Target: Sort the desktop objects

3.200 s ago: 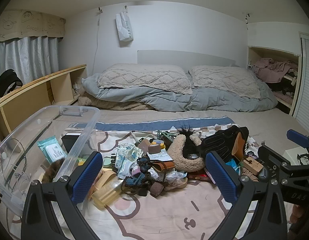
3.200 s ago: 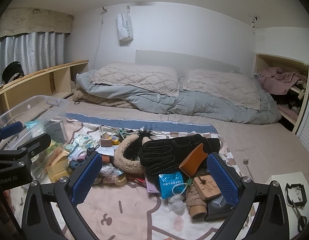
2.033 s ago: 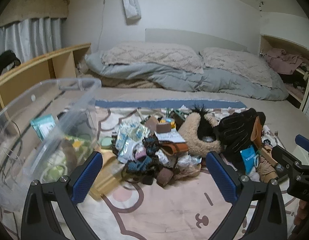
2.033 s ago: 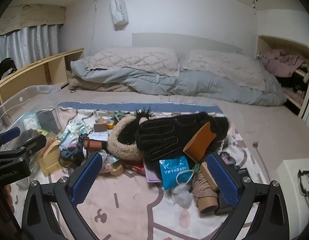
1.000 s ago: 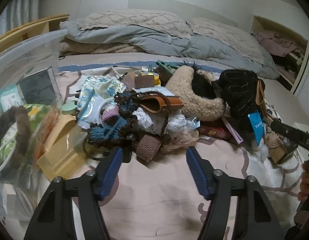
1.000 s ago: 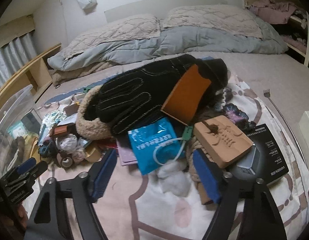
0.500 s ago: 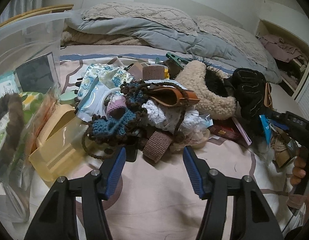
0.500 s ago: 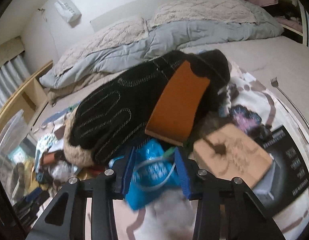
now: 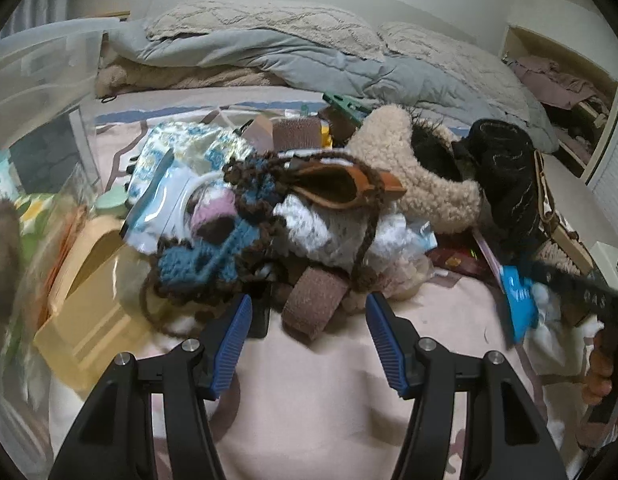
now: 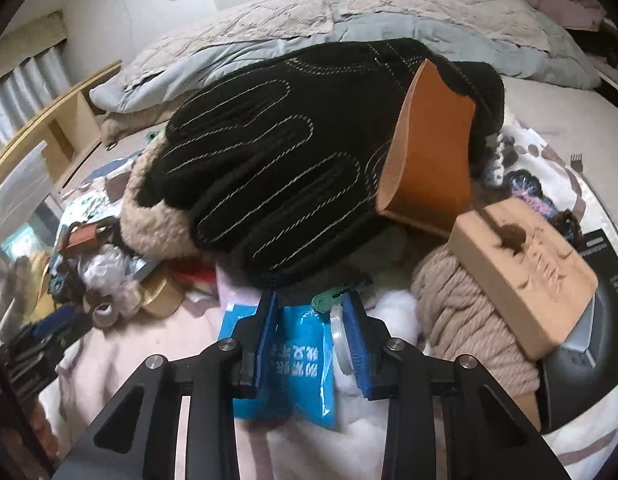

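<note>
A pile of small objects lies on a pink printed sheet. In the left wrist view my left gripper (image 9: 307, 312) is open, its jaws on either side of a brown tape roll (image 9: 313, 302) at the pile's near edge, under a blue and brown crochet piece (image 9: 213, 256). In the right wrist view my right gripper (image 10: 311, 312) has narrowed around a blue plastic packet (image 10: 297, 356) lying below a black glove (image 10: 277, 160); its jaws stand a packet's width apart and contact is unclear. The right gripper also shows in the left wrist view (image 9: 581, 292).
A clear plastic bin (image 9: 33, 92) with items stands at the left. A yellow box (image 9: 89, 304) lies beside it. A fluffy beige slipper (image 9: 413, 176), a wooden block (image 10: 521, 264), a yarn ball (image 10: 465, 320) and an orange leather piece (image 10: 429, 168) crowd the pile. Pillows and a duvet lie behind.
Both grippers have come down and forward to the pile and narrowed. The left now brackets the brown roll; the right has closed in around the blue packet.
</note>
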`<state>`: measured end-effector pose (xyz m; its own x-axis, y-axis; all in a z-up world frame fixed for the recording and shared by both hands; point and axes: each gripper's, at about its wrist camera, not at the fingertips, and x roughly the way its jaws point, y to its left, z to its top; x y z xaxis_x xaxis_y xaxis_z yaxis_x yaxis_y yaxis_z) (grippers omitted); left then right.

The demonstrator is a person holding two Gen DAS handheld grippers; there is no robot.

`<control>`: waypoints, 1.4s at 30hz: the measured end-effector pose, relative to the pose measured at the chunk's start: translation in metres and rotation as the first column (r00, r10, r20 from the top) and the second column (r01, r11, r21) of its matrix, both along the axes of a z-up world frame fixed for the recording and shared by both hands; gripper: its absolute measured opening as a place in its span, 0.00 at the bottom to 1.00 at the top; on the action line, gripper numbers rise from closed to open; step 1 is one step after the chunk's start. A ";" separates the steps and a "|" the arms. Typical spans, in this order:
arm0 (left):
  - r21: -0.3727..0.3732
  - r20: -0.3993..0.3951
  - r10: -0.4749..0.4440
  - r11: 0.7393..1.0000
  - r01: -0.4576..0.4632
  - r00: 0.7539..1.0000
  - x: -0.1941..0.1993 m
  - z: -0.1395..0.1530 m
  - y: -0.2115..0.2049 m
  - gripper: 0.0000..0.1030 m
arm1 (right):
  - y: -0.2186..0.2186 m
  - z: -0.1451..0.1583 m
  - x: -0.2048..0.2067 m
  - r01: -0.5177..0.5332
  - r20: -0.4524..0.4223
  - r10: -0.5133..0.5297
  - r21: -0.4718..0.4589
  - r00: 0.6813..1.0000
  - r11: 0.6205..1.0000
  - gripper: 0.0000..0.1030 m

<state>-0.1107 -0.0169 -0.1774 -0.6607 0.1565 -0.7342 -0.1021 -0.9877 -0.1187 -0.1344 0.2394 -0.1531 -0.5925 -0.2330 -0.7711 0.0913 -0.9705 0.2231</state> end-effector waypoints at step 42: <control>0.069 0.112 -0.191 0.980 0.184 0.975 0.091 0.024 0.033 0.25 | 0.040 0.017 0.054 -0.026 0.073 0.043 -0.209 0.996 0.978 0.33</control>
